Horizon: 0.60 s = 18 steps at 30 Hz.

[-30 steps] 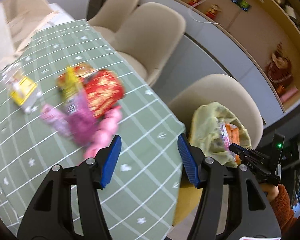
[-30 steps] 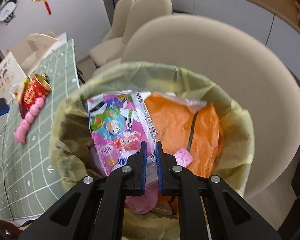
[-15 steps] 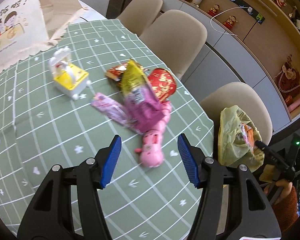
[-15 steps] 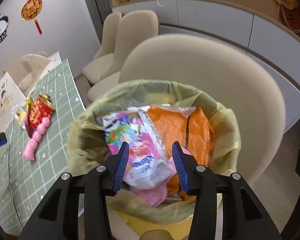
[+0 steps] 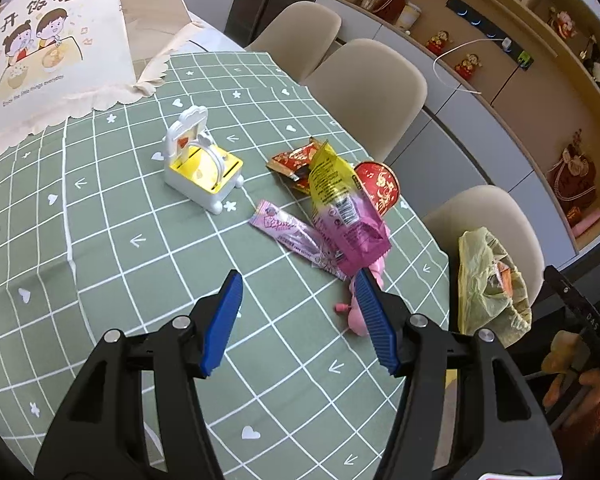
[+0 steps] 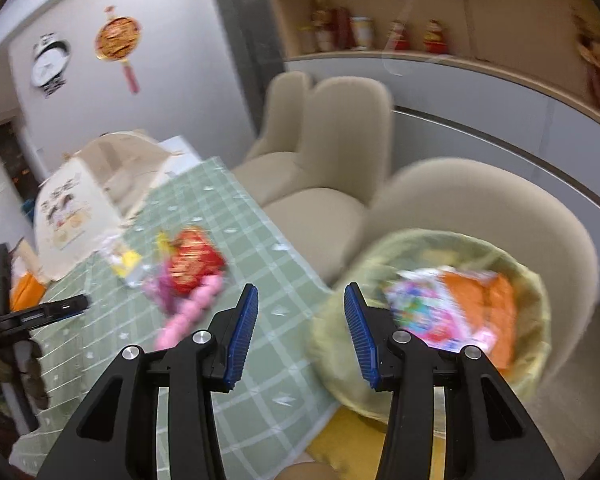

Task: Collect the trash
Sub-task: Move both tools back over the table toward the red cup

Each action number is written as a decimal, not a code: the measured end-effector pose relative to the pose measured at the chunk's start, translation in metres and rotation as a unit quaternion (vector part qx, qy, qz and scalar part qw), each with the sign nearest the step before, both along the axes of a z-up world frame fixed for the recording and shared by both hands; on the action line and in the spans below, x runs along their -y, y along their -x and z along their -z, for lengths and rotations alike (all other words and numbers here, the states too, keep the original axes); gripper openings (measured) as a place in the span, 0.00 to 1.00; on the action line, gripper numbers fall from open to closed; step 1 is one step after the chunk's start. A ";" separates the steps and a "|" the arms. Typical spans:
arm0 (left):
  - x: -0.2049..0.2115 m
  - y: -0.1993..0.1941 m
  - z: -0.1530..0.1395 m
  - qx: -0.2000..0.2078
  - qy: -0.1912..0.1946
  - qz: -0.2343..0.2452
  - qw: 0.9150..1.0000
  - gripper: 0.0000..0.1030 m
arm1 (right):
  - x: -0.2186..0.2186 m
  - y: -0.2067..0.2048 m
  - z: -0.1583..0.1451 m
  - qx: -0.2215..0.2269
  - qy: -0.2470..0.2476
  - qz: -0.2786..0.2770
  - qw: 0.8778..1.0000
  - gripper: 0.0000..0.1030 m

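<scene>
1. Opening over the last second, your right gripper (image 6: 300,330) has let go of the pink snack wrapper (image 6: 420,312); its jaws now stand spread with nothing between them.
2. That wrapper lies in the yellow-lined trash bin (image 6: 532,292) beside the orange wrapper (image 6: 496,300), so one more piece looks collected.
3. Your right gripper has swung away from the bin toward the counter (image 6: 236,240).
4. Your left gripper (image 5: 300,318) hangs spread and empty over the counter, now near the remaining litter.
5. Still to gather: the yellow-and-purple packet (image 5: 344,216), the pink sachet (image 5: 288,232), the red wrapper (image 5: 296,162), the red can (image 5: 382,184) and the pink toy (image 5: 360,312).
</scene>
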<state>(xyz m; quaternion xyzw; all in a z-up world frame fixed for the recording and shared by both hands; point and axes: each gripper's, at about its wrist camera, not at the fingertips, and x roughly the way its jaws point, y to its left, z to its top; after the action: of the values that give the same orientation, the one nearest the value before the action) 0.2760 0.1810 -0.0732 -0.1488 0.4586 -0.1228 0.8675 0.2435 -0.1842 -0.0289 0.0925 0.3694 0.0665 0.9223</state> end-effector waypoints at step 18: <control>-0.041 -0.032 0.025 -0.024 0.068 -0.036 0.997 0.54 | -0.147 -0.101 0.045 -0.062 0.089 -0.131 0.985 0.43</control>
<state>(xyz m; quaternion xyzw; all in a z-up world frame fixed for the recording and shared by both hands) 0.3078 0.2224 -0.0982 -0.2266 0.4641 -0.1185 0.8480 0.3446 -0.0372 -0.0737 -0.0351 0.4390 0.1475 0.8856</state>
